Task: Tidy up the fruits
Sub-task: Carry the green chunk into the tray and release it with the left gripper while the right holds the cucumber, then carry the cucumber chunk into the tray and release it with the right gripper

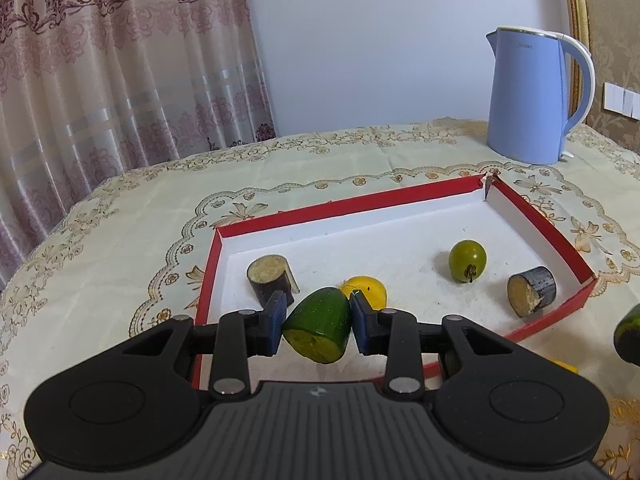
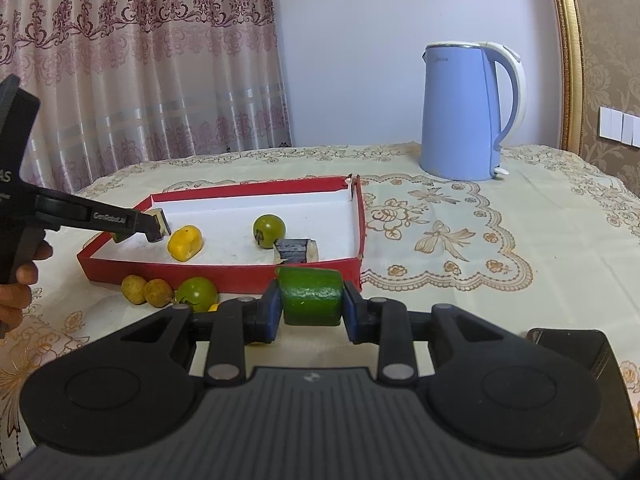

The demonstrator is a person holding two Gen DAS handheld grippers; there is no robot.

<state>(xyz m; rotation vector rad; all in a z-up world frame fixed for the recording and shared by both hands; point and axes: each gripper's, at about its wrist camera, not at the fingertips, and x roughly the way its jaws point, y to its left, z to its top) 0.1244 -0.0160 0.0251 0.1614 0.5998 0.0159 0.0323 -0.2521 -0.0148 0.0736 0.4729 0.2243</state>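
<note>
The left hand-held gripper (image 1: pixel 318 322) is clamped on a green fruit piece (image 1: pixel 319 325). Its two blue pads (image 1: pixel 276 322) press on the dark green skin from both sides, and the yellow-green cut face of the piece looks toward the camera. The jaws stand only a little apart, as wide as the piece between them. This gripper holds the piece above the near part of the red tray (image 1: pixel 400 196), which has a white bottom.

Just behind the held piece a yellow fruit (image 1: pixel 366 290) lies in the tray. Ahead and to the left of the left gripper stands a dark cut cylinder (image 1: pixel 272 276), close to its left pad. Farther ahead and to the right lie a round green fruit (image 1: pixel 467 260) and a second dark cylinder (image 1: pixel 532 290) near the right wall of the tray.

The right hand-held gripper (image 2: pixel 311 304) is closed on another green piece (image 2: pixel 311 298), with a blue pad (image 2: pixel 270 312) against each end. It holds this piece outside the tray, just before the tray's near red wall. To the left of this gripper, on the surface (image 2: pixel 500 240) before the tray, lie two small brown fruits (image 2: pixel 146 290) and a green fruit (image 2: pixel 197 294). A hand (image 2: pixel 20 276) shows at the left edge. A blue kettle (image 2: pixel 468 112) stands far ahead, well apart from both grippers.
</note>
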